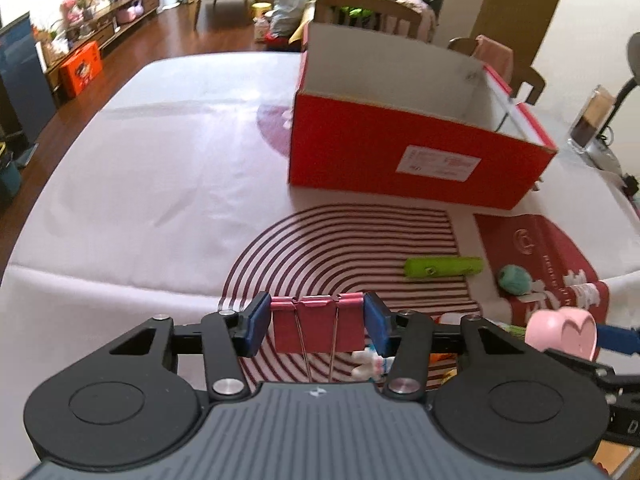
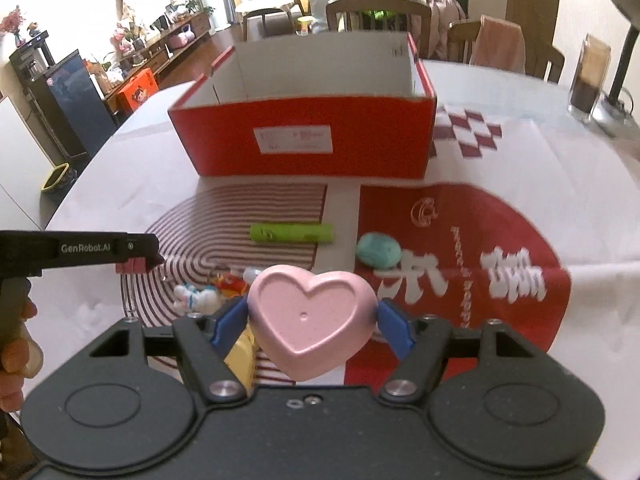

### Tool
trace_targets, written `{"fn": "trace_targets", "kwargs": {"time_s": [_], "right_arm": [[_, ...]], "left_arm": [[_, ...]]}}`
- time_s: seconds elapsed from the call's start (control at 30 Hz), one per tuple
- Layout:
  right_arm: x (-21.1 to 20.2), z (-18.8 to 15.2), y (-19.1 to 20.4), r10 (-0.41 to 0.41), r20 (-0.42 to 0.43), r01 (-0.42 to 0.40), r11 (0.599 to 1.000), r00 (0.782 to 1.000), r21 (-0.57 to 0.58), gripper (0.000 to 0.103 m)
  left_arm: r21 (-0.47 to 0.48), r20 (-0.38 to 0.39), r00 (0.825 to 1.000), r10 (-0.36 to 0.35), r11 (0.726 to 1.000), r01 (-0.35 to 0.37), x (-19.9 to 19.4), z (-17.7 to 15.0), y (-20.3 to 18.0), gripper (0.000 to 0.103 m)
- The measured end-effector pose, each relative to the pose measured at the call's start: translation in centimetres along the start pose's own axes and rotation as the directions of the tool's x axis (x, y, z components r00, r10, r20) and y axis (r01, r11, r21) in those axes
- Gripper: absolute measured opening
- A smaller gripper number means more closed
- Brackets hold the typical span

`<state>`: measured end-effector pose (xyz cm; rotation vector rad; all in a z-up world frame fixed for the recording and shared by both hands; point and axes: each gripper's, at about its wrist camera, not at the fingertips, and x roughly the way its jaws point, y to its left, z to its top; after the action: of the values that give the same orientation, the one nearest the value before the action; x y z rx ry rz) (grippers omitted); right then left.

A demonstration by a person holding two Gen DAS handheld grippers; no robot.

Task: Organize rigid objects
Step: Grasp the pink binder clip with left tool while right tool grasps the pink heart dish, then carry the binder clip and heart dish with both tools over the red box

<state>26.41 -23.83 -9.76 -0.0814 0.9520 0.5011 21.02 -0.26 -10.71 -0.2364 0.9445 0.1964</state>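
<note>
The left hand-held gripper (image 1: 318,326) clamps a pink binder clip (image 1: 318,328). The right hand-held gripper (image 2: 312,320) grips a pink heart dish (image 2: 312,316), both above the table (image 1: 160,184) before the red box (image 2: 304,136).

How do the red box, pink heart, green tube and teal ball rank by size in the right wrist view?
1. red box
2. pink heart, enlarged by nearness
3. green tube
4. teal ball

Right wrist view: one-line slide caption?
Right gripper holds pink heart dish before open red box; green tube ahead.
</note>
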Motion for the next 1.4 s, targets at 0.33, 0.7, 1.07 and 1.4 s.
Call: {"fn": "trace_targets", "kwargs": {"time_s": [0.33, 0.7, 1.07, 1.4], "right_arm": [[-1.8, 2.6, -0.5, -0.001, 0.051, 0.002, 1.000, 0.999, -0.019, 0.071], [-3.1, 7.4, -1.0, 0.010, 0.116, -0.003, 0.998, 0.993, -0.061, 0.071], [-1.0, 12.8, -2.0, 0.032, 0.122, -0.022, 0.996, 0.992, -0.083, 0.071], [2.8, 16.9, -2.9, 0.018, 0.106, -0.004, 0.991, 0.994, -0.130, 0.071]], "left_arm": [[0.025, 0.052, 0.998, -0.029, 0.999, 0.027, -1.9, 1.9, -0.6, 0.049], [0.075, 0.119, 0.991, -0.055, 0.996, 0.047, -3.8, 6.0, -1.9, 0.049], [0.126, 0.166, 0.983, -0.072, 0.991, 0.052, -2.6, 11.6, -3.8, 0.049], [0.138, 0.140, 0.988, -0.062, 0.990, 0.043, 1.5, 16.1, -5.2, 0.049]]}}
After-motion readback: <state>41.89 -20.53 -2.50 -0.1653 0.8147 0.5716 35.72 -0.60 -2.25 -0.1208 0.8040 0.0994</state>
